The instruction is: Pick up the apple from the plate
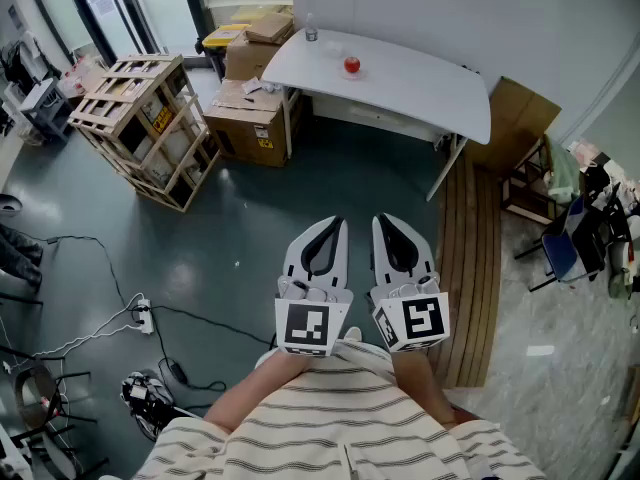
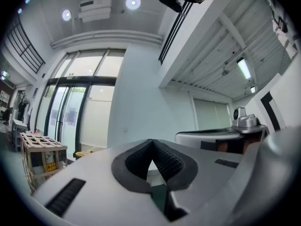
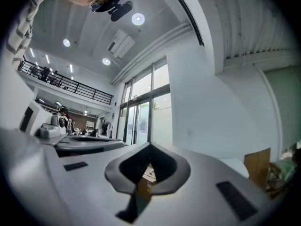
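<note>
1. Both grippers are held close in front of my body and point level. Left gripper (image 1: 335, 224): jaws clenched, tips meeting, nothing between them. Right gripper (image 1: 386, 220): jaws also clenched, empty.
2. The apple (image 1: 352, 65) sits on the white worktop (image 1: 430, 93), towards its far-left part. It is well apart from both grippers, with a stretch of grey floor (image 1: 250, 218) between us.
3. Key relation: the apple lies straight ahead, roughly on the line that runs between the two grippers. Judgement: neither is clearly nearer, so either could take it once I close the gap.
4. The apple looks small, round and evenly red, sitting upright. It has no long axis to line up on. Judgement: the jaws can come in from any side, but they must part first.
5. The plate is too pale against the worktop for me to make out its rim from here.
6. A small clear bottle (image 1: 311, 32) stands on the worktop near the apple, to its left and further back, not touching it. Judgement: it is one to steer clear of on the way in.
7. Neither gripper view shows the apple.
</note>
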